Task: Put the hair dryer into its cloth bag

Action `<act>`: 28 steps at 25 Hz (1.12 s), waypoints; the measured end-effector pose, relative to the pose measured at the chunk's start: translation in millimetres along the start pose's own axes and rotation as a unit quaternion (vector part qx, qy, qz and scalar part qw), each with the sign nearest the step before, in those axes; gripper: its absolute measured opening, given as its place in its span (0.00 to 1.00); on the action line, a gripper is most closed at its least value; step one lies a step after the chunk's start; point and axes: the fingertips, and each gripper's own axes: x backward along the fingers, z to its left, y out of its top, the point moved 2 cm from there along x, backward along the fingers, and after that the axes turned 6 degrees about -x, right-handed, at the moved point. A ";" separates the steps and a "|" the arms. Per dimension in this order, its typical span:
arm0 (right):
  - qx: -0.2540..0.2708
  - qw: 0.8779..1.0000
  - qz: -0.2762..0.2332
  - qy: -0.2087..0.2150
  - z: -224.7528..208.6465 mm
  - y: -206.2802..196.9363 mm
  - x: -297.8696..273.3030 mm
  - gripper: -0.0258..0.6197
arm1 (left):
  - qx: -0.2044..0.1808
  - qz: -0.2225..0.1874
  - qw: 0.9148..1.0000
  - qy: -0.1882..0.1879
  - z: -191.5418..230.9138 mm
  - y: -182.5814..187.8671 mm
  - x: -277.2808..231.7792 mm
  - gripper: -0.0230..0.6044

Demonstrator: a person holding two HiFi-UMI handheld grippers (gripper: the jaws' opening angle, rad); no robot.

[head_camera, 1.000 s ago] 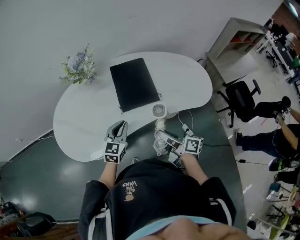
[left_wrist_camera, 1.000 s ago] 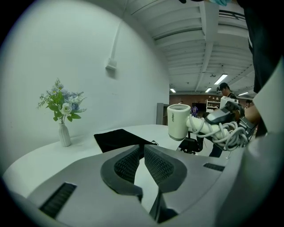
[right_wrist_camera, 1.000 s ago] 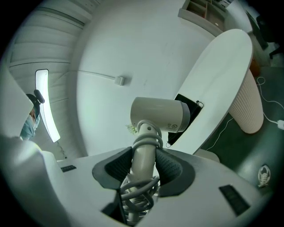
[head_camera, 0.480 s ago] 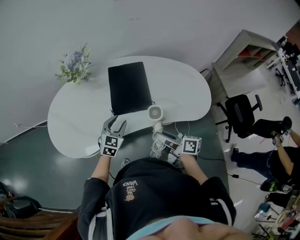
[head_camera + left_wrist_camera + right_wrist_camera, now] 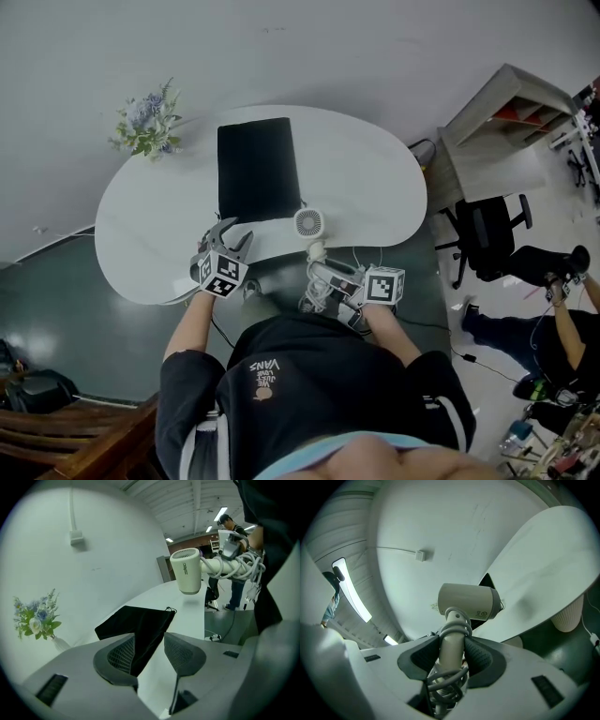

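Hair dryer (image 5: 310, 225) is held up over the bench (image 5: 375, 178) edge, at 5 o'clock off the cloth bag (image 5: 256, 169), with my right tool (image 5: 325, 274) clamped on its cord-wrapped handle. Left tool (image 5: 232, 240) has swung in to the bag's near end, 7 o'clock. Its jaws have just been opening and are wide now, with nothing between them. Looks like grabbing the bag's mouth comes next.
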 end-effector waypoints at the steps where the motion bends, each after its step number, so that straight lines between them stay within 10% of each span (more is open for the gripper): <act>1: -0.001 1.000 0.000 -0.002 -2.1 1.2 0.0 0.32 | -0.010 0.006 1.000 -0.006 0.0 -1.0 -4.4 0.34; 12: -0.016 0.999 -0.031 -0.025 -7.7 13.8 -15.8 0.32 | -0.126 0.054 0.986 -0.092 0.4 -18.0 -45.7 0.38; 28: -0.029 0.997 -0.049 -0.044 -20.6 16.7 -37.1 0.32 | -0.247 0.105 0.942 -0.200 -0.1 -44.2 -76.8 0.26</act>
